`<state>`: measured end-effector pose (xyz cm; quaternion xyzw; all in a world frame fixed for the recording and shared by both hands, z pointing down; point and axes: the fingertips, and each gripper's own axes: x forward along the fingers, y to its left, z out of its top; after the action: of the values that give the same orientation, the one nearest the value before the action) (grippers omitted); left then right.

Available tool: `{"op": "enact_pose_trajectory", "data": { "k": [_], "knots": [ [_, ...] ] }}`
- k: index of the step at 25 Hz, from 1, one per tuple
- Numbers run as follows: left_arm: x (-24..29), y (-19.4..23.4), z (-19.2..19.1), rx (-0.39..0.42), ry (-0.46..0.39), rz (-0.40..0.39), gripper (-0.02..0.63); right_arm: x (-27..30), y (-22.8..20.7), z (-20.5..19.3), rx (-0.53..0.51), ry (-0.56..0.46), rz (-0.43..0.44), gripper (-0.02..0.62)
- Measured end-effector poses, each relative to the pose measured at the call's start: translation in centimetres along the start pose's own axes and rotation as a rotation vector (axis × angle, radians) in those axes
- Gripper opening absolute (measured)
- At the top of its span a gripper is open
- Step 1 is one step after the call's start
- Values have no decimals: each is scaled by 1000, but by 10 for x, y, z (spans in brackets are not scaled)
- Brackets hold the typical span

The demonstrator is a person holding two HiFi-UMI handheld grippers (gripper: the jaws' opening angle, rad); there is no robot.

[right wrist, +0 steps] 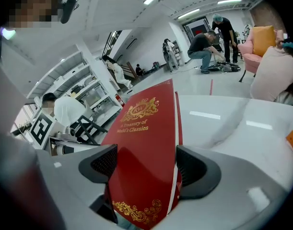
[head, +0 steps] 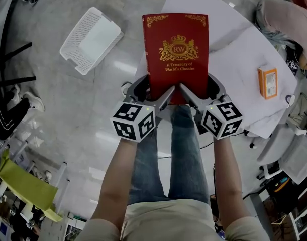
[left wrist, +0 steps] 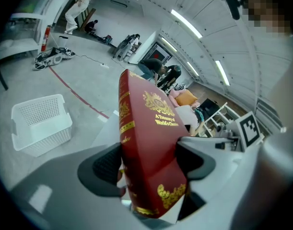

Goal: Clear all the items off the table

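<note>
A red hardback book (head: 176, 49) with gold print is held up in the air, its cover facing me, over the near edge of the white table (head: 233, 49). My left gripper (head: 152, 92) is shut on its lower left corner and my right gripper (head: 199, 90) on its lower right corner. In the left gripper view the book (left wrist: 146, 128) stands spine-on between the jaws of the left gripper (left wrist: 148, 164). In the right gripper view the book (right wrist: 141, 128) fills the gap of the right gripper (right wrist: 144, 169). A small orange box (head: 267, 82) lies on the table at the right.
A white slotted basket (head: 90, 39) stands on the grey floor to the left of the table, also seen in the left gripper view as the basket (left wrist: 41, 123). A seated person (head: 289, 19) is at the table's far right corner. Office chairs stand at the right.
</note>
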<state>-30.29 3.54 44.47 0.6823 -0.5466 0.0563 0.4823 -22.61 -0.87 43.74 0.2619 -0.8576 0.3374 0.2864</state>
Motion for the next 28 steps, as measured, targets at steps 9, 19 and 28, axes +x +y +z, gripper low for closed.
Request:
{"op": "enact_pose_trajectory", "data": {
  "k": [9, 19, 28],
  "knots": [
    [-52, 90, 26, -83, -68, 79, 356, 80, 76, 19, -78, 64, 90, 390],
    [-86, 148, 38, -164, -137, 160, 356, 135, 124, 30, -162, 123, 178, 390],
    [-134, 251, 42, -227, -161, 214, 356, 224, 200, 22, -198, 190, 231, 390]
  ]
}}
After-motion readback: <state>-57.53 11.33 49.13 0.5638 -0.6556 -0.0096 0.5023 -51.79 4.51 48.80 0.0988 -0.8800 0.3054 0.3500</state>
